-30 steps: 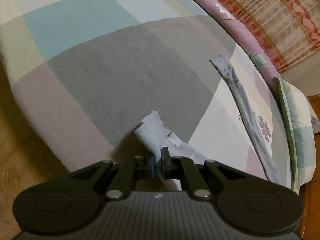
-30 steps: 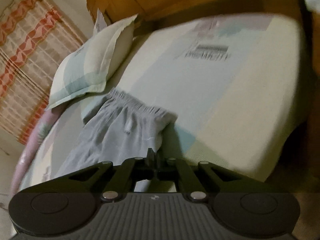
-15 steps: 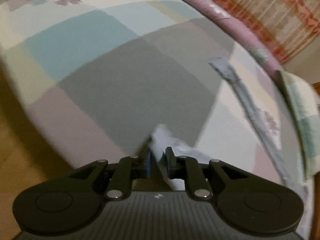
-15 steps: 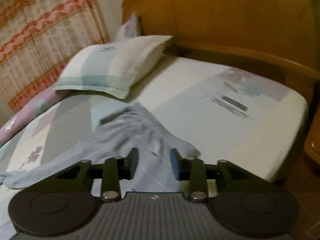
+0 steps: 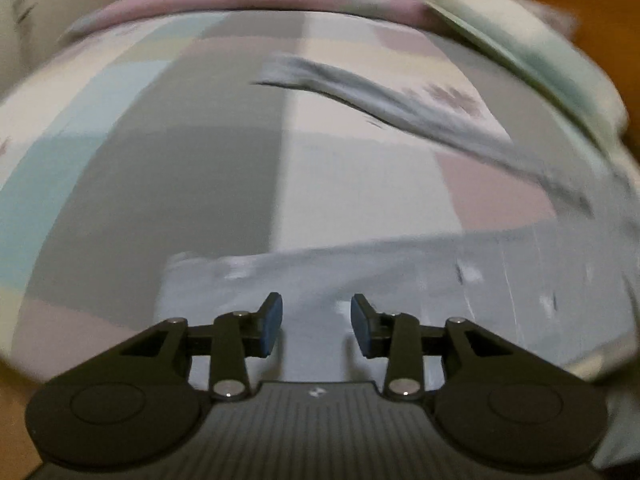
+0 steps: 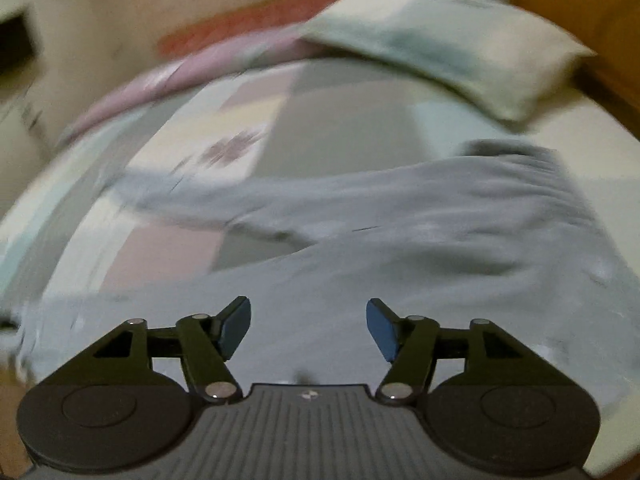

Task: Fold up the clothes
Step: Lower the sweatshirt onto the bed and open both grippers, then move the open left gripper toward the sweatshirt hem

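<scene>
On the bed [image 6: 360,120], grey trousers [image 6: 400,220] lie crosswise, legs leftward; both grippers' jaws gape empty.

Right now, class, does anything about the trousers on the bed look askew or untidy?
Yes. The grey trousers lie unfolded on the bed, their two legs splayed apart rather than stacked. One leg slants off diagonally. Blur hides finer creases.

Left gripper [image 5: 316,326]: jaws parted, nothing between the blue pads. Right gripper [image 6: 308,330]: jaws spread wider, likewise empty.
</scene>
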Demonstrator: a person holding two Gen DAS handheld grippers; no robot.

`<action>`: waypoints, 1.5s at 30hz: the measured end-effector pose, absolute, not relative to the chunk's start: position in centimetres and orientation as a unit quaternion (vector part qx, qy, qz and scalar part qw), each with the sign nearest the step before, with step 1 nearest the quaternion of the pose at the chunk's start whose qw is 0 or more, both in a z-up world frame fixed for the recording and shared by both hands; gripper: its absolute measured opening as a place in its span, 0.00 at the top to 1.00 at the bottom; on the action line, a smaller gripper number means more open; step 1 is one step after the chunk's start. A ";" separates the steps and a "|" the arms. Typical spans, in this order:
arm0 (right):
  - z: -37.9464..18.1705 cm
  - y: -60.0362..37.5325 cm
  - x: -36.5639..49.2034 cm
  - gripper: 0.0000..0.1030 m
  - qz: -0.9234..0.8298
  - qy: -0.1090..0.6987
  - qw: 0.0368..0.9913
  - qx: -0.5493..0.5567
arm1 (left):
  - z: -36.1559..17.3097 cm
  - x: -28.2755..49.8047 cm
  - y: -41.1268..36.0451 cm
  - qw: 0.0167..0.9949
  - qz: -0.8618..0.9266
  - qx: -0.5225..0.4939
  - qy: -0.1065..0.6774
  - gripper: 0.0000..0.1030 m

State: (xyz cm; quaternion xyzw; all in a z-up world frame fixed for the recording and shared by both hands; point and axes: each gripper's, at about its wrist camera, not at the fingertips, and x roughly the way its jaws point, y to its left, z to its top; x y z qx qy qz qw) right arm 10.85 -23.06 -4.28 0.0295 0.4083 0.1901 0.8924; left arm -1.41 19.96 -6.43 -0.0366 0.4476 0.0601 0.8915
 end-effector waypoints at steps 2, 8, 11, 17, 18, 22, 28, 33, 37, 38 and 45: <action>-5.6 -19.8 11.5 0.30 0.211 0.413 0.886 0.004 | -7.5 -0.7 19.1 0.892 0.056 -0.015 0.448 0.60; -9.3 -14.6 13.5 0.19 0.221 0.417 0.881 -0.041 | -8.9 -1.2 20.7 0.893 0.085 -0.025 0.441 0.56; -9.7 -13.0 14.1 0.02 0.224 0.412 0.882 -0.051 | -9.1 -1.5 22.8 0.894 0.103 -0.045 0.433 0.53; -8.9 -12.9 14.8 0.00 0.222 0.418 0.880 -0.039 | -8.3 0.2 22.9 0.886 0.148 -0.016 0.439 0.60; -8.5 -13.6 14.2 0.00 0.222 0.414 0.882 -0.036 | -7.9 0.1 22.5 0.889 0.138 -0.021 0.437 0.59; -6.7 -16.5 11.9 0.00 0.225 0.399 0.888 -0.026 | -7.3 -0.7 19.1 0.899 0.050 0.003 0.434 0.50; -6.0 -22.4 8.5 0.00 0.187 0.406 0.894 -0.015 | -9.4 -1.8 17.4 0.895 0.032 0.047 0.443 0.36; -6.3 -28.1 6.1 0.00 0.120 0.417 0.901 0.006 | -8.4 -2.0 20.1 0.883 0.118 0.013 0.453 0.38; -6.3 -27.7 4.5 0.00 0.150 0.416 0.896 -0.026 | -6.9 -2.5 18.1 0.896 0.087 0.030 0.434 0.37; -6.4 -26.6 4.2 0.00 0.174 0.417 0.891 -0.038 | -6.6 -2.5 17.5 0.900 0.075 0.033 0.428 0.37; -8.7 -19.2 5.8 0.00 0.279 0.431 0.854 -0.083 | -7.6 -1.1 14.1 0.898 0.027 0.070 0.433 0.34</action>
